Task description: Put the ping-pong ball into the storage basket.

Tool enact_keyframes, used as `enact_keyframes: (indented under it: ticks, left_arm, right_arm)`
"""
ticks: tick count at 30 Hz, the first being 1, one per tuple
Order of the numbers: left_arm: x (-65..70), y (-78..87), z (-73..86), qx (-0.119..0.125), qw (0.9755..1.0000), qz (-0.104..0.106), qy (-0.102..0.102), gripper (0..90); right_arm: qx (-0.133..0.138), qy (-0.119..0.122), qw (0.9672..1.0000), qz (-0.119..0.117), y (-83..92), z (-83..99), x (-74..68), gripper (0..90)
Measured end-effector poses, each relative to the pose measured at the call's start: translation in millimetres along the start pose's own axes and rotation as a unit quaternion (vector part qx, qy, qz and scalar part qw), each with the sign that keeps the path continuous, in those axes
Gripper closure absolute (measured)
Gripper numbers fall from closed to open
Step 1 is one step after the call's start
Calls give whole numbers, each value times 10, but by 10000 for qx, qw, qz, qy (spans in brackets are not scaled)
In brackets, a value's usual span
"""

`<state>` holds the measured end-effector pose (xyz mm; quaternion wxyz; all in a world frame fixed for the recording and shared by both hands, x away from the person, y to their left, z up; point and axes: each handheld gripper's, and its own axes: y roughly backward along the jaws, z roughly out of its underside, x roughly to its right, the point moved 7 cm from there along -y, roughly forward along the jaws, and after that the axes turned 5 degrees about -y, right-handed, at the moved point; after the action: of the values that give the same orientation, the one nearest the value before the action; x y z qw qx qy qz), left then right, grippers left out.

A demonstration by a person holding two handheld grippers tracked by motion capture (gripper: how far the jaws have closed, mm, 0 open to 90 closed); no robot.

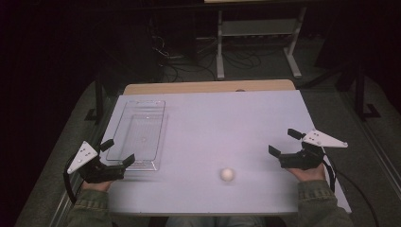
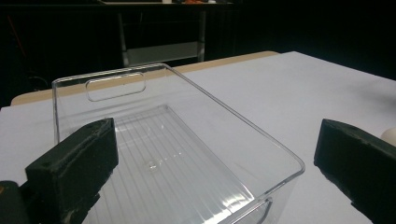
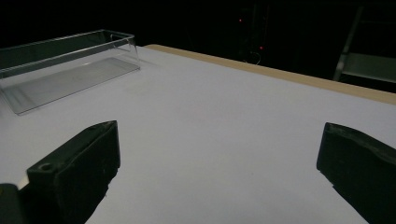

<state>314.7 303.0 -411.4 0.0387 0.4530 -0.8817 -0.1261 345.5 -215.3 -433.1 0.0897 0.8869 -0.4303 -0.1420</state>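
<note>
A small, smooth white ball [image 1: 227, 174] sits on the pale matte table [image 1: 227, 118] between your two claws, nearer your right claw [image 1: 287, 143], whose blocky black jaws stand wide apart. Your left claw [image 1: 117, 152] is spread too, hovering at the near corner of the clear, ribbed plastic bin [image 2: 196, 107], rectangular with rounded rims.
</note>
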Motion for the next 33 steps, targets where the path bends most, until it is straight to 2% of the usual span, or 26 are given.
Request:
enact_keyframes:
  ticks: [4,9,17,27,33]
  left_arm:
    - [16,0,10,-5,10000,31,27,0]
    - [31,5,31,-130,9999,25,0,0]
    - [74,-12,7,-257,9996,127,-79,0]
    - [150,-49,-48,-460,9980,326,-277,0]
    - [166,-61,-81,-518,9975,378,-308,0]
  right_arm:
    - [61,-6,10000,-6,15,-14,-2,0]
    - [40,-6,10000,19,22,-14,4,0]
    - [62,-67,10000,27,38,-17,22,0]
    - [21,-54,10000,-4,23,-5,13,0]
    - [27,-68,10000,-21,24,-4,14,0]
